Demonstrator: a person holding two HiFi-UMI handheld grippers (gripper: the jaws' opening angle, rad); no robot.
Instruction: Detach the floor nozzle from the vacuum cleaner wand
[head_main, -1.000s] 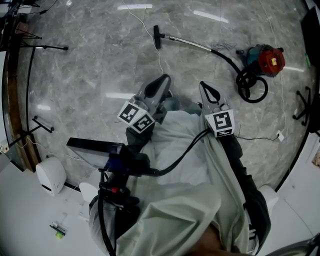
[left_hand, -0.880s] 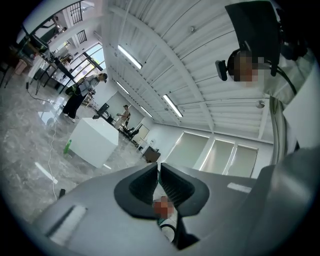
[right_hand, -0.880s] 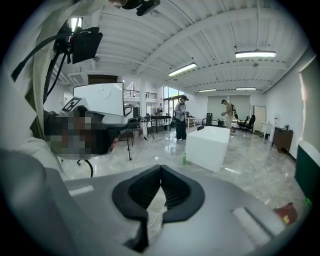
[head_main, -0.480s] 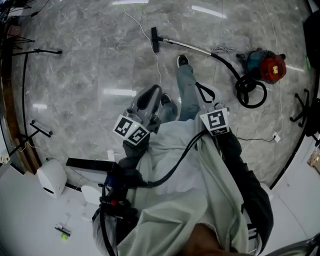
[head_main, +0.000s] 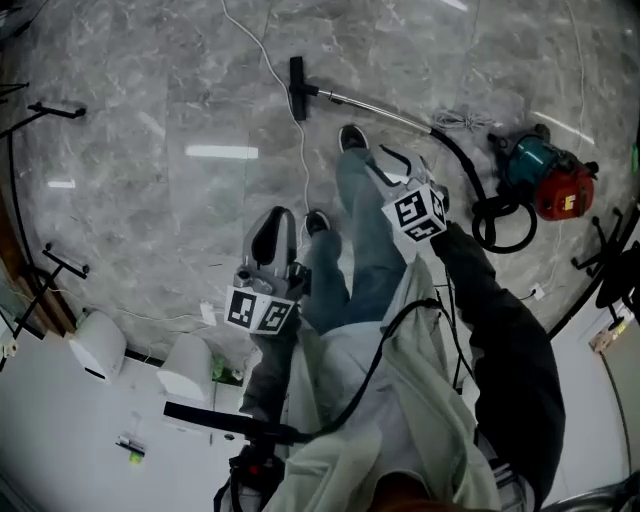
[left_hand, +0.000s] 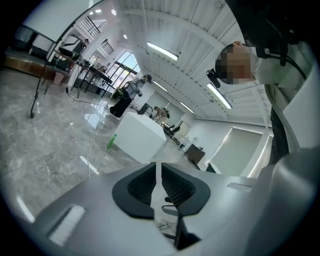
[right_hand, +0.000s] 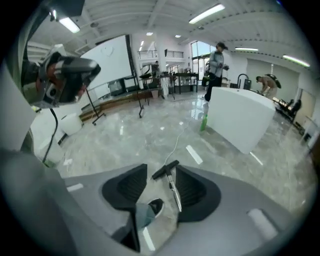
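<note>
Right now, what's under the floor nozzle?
The floor nozzle lies flat on the marble floor, its wand attached. A white cable runs right up to it; whether it passes underneath is hidden by the nozzle.

The left tongs (left_hand: 158, 171), jaws almost together, face a white counter (left_hand: 142, 137) across the marble floor (left_hand: 45, 145).

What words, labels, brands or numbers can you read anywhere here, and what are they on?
No text can be read.
Red and teal vacuum cleaner: any label is too small and blurred to read.
Marker cubes: black-and-white square patterns only, no letters or numbers.
</note>
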